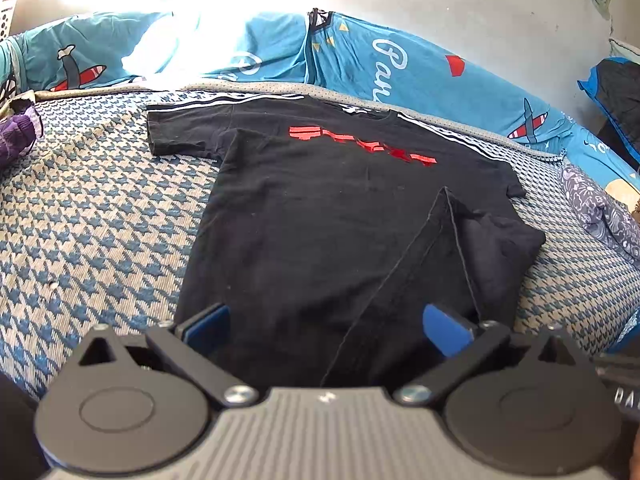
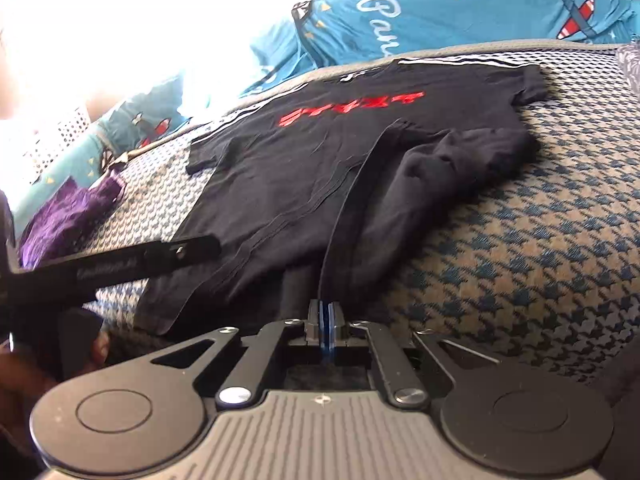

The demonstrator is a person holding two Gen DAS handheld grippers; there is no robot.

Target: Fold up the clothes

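Left wrist view: a black T-shirt (image 1: 320, 208) with red chest lettering (image 1: 360, 145) is spread face up on a blue-and-beige houndstooth bedcover (image 1: 88, 216), its collar toward the far side. One sleeve lies flat at the far left. The near right corner of the shirt is lifted and drawn over the body, so that a raised triangular flap with a stitched hem (image 1: 452, 240) is formed. The left gripper (image 1: 326, 330) is held over the near hem with its blue-padded jaws spread wide, and nothing is held between them. A teal aeroplane-print quilt (image 1: 400, 60) is bunched along the far edge, and a purple garment (image 1: 18, 136) is seen at the left.

Right wrist view: the right gripper (image 2: 325, 322) is clenched on the shirt's hem edge, which rises taut from its closed pads. The fabric is judged light, soft and limp, prone to sagging and creasing, so it is best taken at hems or corners.
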